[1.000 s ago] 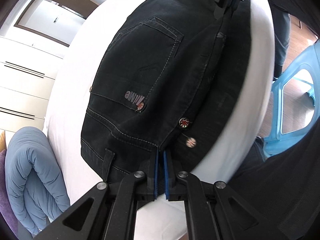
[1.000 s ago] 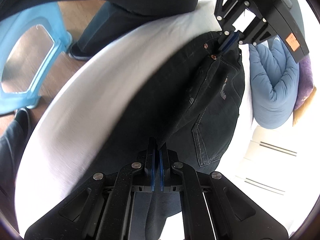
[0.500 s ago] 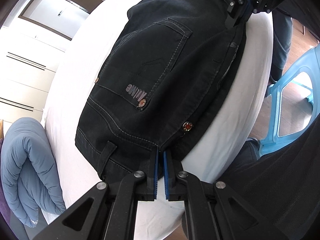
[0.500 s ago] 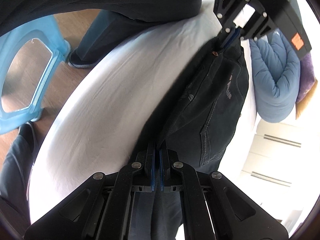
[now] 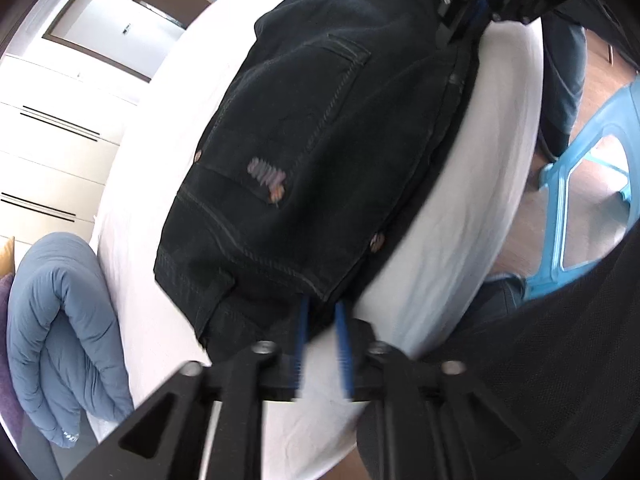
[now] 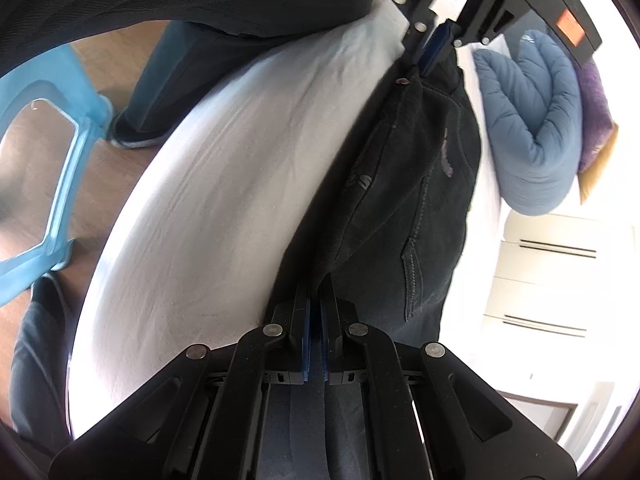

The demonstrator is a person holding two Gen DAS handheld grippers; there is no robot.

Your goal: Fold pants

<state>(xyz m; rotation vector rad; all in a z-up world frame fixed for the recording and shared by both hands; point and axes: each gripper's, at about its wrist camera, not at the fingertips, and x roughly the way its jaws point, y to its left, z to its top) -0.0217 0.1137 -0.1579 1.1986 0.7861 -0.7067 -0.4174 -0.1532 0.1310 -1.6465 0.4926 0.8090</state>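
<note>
Black jeans [image 5: 320, 140] lie on the white bed [image 5: 460, 220], back pocket and waistband up. My left gripper [image 5: 322, 312] is at the waistband's near edge with its blue pads apart; the image is blurred there and the cloth edge sits just ahead of the tips. My right gripper [image 6: 318, 292] is shut on the jeans' folded edge [image 6: 400, 184]. It also shows in the left wrist view [image 5: 468, 12] at the top, clamped on the far end. The left gripper shows in the right wrist view [image 6: 434, 46] at the waistband.
A rolled blue duvet [image 5: 60, 332] lies at the bed's head, with a purple pillow [image 6: 592, 108] beside it. A blue plastic stool [image 5: 580, 184] stands on the wooden floor by the bed. White wardrobe fronts [image 5: 48, 152] are behind. The person's legs [image 6: 180, 92] stand near the bed edge.
My left gripper's pads have spread apart from their closed grip on the waistband. The jeans have settled lower on the bed. The right gripper stays clamped.
</note>
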